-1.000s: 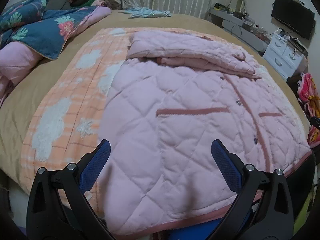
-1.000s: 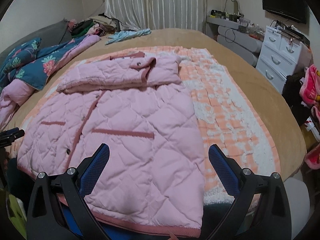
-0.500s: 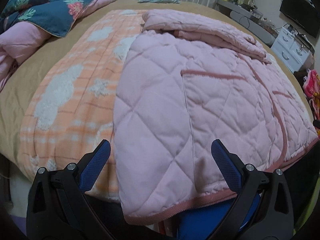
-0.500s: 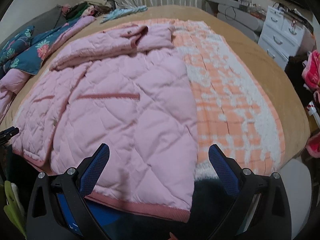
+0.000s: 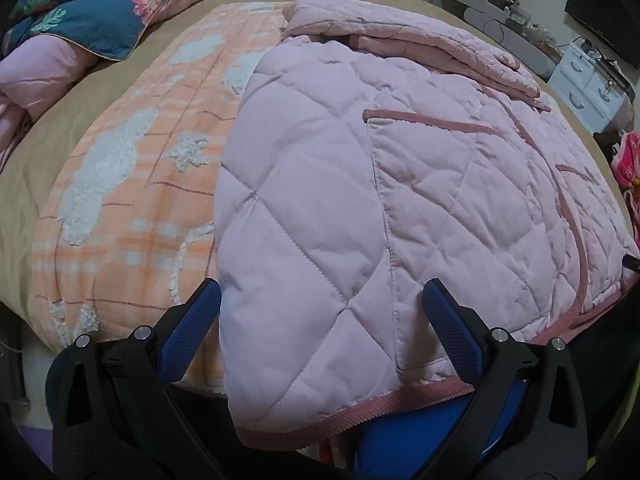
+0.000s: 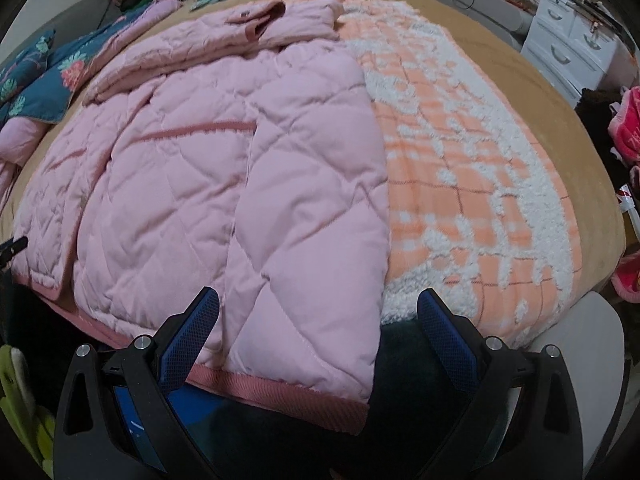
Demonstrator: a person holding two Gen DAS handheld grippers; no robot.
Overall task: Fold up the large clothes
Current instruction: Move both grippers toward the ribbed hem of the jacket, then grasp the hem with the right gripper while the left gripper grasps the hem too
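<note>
- Two grippers face the bed's near edge; the left gripper (image 5: 322,312) stands wide open over the near-left hem corner of the pink quilted jacket (image 5: 400,184), gripping nothing
- The right gripper (image 6: 318,318) gapes wide over the near-right hem corner, empty
- The jacket lies flat on an orange checked blanket (image 6: 472,184), hem overhanging the bed's near edge; sleeves folded across its far end

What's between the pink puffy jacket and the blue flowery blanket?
In the left wrist view, the orange-and-white checked fleece blanket and a strip of tan bedcover separate the pink quilted jacket from the blue floral quilt.
</note>
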